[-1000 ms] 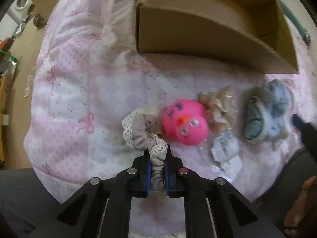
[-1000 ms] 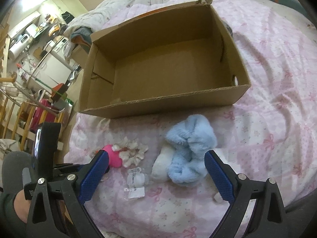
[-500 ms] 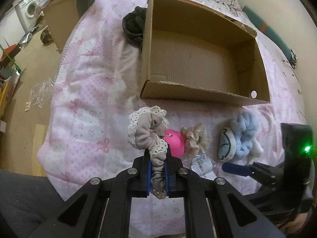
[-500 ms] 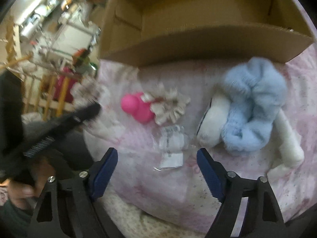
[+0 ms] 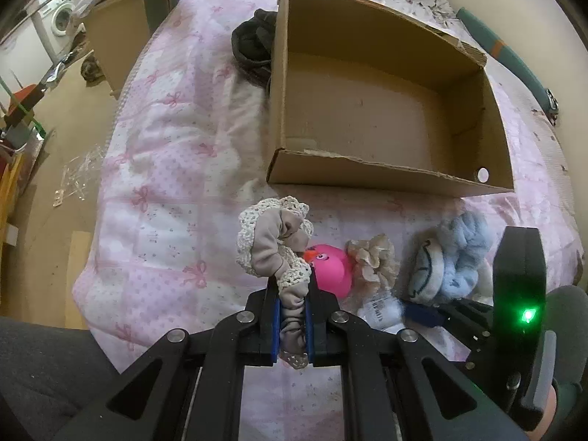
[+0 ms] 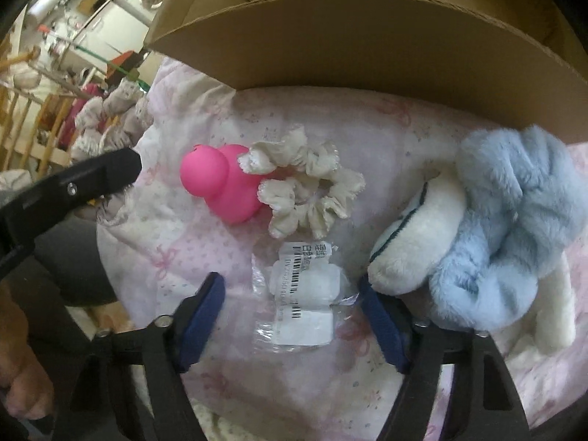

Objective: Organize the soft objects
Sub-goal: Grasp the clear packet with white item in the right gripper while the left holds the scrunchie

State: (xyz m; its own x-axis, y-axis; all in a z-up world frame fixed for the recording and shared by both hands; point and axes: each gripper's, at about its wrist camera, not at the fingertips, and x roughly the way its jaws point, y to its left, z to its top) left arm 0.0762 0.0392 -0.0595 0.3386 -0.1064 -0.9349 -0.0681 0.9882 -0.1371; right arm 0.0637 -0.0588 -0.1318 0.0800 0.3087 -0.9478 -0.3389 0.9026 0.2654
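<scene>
My left gripper is shut on a beige scrunchie with lace trim, held up above the pink bedspread. Below it lie a pink rubber duck, a cream scrunchie and a blue and white plush toy. My right gripper hangs low over a clear packet with white pads; its jaws are closing, the packet lies between them untouched. The duck, cream scrunchie and plush toy lie just beyond. An open cardboard box stands behind them, nothing in it.
A dark garment lies against the box's far left corner. The bed's edge drops to a floor with clutter on the left. A person's grey-clad leg is at the near left. The box's front wall rises close ahead in the right wrist view.
My left gripper lifted the beige scrunchie off the bedspread and tilted up toward the box. My right gripper swung left and down from the plush toy to the packet, its jaws narrowing.
</scene>
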